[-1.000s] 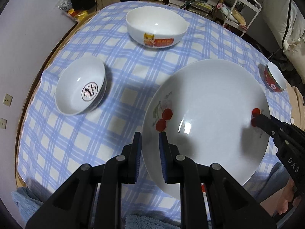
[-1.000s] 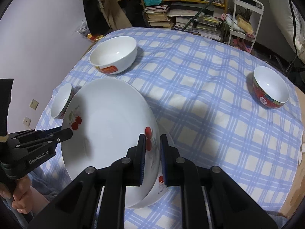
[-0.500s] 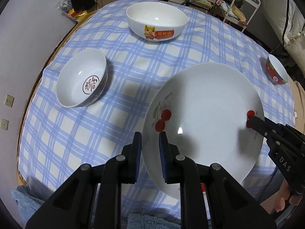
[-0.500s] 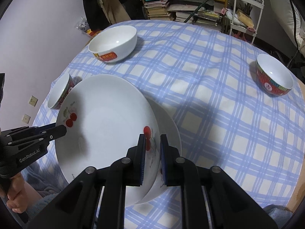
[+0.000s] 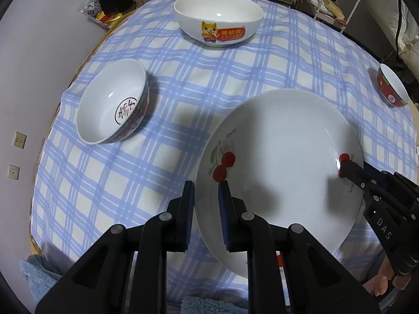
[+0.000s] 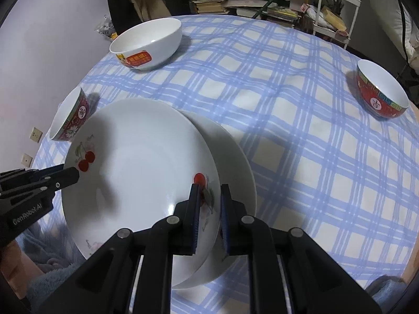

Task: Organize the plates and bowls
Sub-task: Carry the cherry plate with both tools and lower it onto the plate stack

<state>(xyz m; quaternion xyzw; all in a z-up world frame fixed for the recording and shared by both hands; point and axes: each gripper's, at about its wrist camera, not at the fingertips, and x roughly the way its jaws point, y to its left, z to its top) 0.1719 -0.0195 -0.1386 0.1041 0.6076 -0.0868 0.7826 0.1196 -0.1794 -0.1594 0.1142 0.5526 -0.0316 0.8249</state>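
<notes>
Two grippers hold one cherry-painted plate over a second plate on the checked desk.

The left gripper (image 5: pixel 205 196) is pinched narrow on the plate (image 5: pixel 282 157) at its nine o'clock rim, beside the painted cherries, and the right gripper (image 6: pixel 208 201) is clamped on the opposite rim at three o'clock. From the right wrist view, the held plate sits tilted over another white plate (image 6: pixel 235 157) lying on the blue checked cloth (image 6: pixel 288 104); whether the two touch I cannot tell. A big white bowl (image 5: pixel 218 18) with a cartoon label stands at twelve o'clock. A smaller bowl (image 5: pixel 114 108) with a red mark inside is at ten o'clock. A red bowl (image 6: pixel 381 91) sits well apart at two o'clock.
</notes>
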